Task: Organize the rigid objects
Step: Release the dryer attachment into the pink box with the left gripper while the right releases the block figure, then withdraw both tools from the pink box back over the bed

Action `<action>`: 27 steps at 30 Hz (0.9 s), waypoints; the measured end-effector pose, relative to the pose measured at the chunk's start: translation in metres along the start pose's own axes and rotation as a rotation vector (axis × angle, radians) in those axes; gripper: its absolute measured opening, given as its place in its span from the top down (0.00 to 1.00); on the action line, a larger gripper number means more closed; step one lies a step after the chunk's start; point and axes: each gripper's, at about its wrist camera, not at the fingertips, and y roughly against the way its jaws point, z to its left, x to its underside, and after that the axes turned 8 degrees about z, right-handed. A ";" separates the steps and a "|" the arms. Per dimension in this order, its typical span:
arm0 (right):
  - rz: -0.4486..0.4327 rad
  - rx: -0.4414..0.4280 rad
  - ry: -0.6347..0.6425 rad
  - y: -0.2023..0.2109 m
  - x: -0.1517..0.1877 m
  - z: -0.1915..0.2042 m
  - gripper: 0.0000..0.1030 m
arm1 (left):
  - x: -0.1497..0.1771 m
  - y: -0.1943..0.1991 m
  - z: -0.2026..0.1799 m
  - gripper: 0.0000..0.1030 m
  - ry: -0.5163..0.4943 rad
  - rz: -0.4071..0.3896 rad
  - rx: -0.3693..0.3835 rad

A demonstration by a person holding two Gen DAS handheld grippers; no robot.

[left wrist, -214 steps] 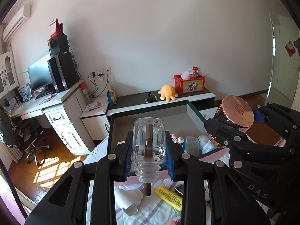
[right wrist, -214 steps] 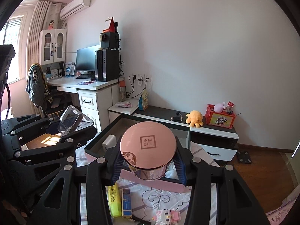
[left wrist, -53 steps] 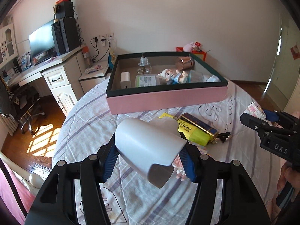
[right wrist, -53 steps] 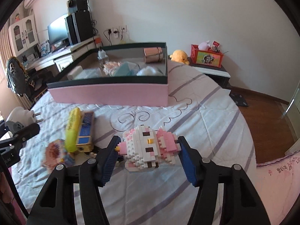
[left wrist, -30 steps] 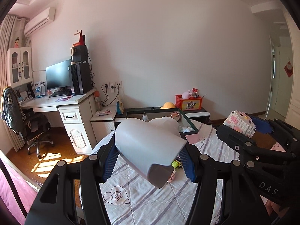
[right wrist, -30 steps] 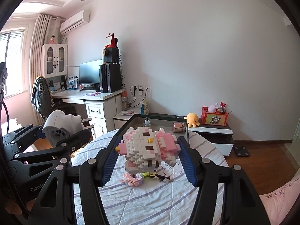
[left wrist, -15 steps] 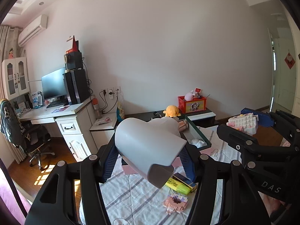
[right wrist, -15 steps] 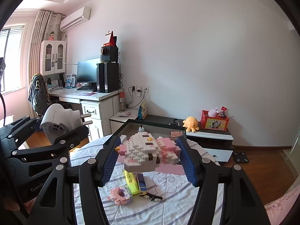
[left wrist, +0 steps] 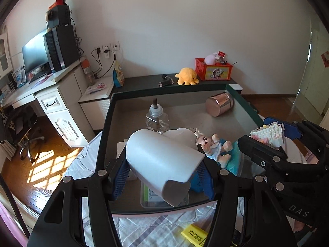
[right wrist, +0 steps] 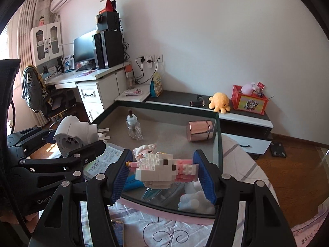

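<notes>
One bottle [left wrist: 157, 117], one canister [left wrist: 219, 104] (copper), two figurines [left wrist: 213, 145].

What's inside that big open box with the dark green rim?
In the box: a clear glass bottle with a brown wick, a rose-gold tin on its side, a small doll, a labelled flat packet. The held white plug device hides whatever lies beneath it.

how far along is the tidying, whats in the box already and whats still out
Done: the box already holds the copper tin, the clear bottle, a small doll and a few other items.
In hand: the left gripper grips a white plug-in device and the right gripper a pink-and-white brick figure, both over the box.
Left: a yellow packet lies on the bedcover outside it.
</notes>
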 end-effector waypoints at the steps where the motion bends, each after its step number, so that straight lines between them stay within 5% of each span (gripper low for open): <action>1: 0.015 -0.003 0.002 -0.010 0.001 -0.002 0.39 | -0.001 -0.007 0.001 0.41 0.004 0.009 0.002; 13: 0.063 0.011 -0.008 -0.057 -0.006 -0.011 0.37 | -0.005 -0.039 0.006 0.34 0.014 0.037 -0.036; 16: 0.050 0.040 -0.026 -0.048 -0.005 -0.013 0.19 | -0.001 -0.015 0.015 0.14 0.048 -0.001 -0.027; 27: -0.099 0.023 -0.026 0.079 0.023 0.019 0.14 | 0.058 0.138 0.013 0.02 0.045 -0.235 -0.057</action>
